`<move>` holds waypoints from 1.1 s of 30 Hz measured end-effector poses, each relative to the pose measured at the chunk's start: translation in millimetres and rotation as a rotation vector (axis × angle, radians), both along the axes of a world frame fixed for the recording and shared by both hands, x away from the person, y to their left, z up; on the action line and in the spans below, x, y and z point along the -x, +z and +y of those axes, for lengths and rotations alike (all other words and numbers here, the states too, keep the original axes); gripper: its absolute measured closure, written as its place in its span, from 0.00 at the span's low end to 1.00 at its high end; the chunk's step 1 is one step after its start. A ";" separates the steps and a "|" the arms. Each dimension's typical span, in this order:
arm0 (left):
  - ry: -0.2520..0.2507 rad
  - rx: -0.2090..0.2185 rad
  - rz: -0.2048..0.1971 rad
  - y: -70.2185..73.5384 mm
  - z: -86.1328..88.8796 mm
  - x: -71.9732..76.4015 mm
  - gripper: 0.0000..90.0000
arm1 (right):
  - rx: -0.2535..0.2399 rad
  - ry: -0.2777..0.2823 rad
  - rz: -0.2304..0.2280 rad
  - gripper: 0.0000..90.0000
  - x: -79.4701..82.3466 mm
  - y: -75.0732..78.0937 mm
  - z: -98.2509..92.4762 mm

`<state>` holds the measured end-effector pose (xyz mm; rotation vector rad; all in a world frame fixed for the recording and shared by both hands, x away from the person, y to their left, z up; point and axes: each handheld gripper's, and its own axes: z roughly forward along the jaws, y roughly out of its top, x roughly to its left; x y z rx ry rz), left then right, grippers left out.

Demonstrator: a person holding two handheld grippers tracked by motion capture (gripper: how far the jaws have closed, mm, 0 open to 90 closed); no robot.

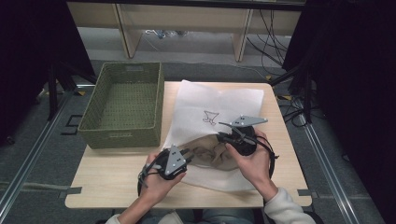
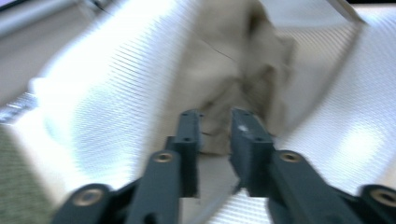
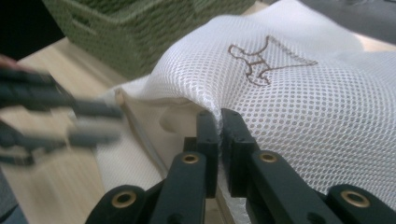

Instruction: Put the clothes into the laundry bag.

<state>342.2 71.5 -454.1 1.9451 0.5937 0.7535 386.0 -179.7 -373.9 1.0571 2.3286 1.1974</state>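
A white mesh laundry bag with a small brown printed figure lies on the wooden table. A beige crumpled garment sits in the bag's mouth, partly under the mesh. My right gripper is shut on the bag's upper edge and lifts it off the garment. My left gripper is just short of the garment, its jaws a little apart with nothing between them. In the high view the left gripper is at the bag's near left corner and the right gripper is over the opening.
A green woven basket stands on the table's far left, right beside the bag. Black curtains flank the table, and cables lie on the floor behind it. Bare tabletop lies in front of the basket.
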 end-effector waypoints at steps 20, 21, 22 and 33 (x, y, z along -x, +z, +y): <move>0.013 -0.358 0.087 -14.5 5.8 -37.8 0.90 | 0.136 0.113 0.174 0.97 3.4 -20.4 7.2; 0.007 -0.366 0.110 -14.4 14.0 -32.9 0.92 | 0.164 0.138 0.238 0.97 0.5 -32.7 8.7; 0.007 -0.366 0.110 -14.4 14.0 -32.9 0.92 | 0.164 0.138 0.238 0.97 0.5 -32.7 8.7; -0.132 -0.473 0.212 -30.2 17.6 -15.1 0.92 | 0.315 0.198 0.438 0.97 -2.2 -84.0 18.9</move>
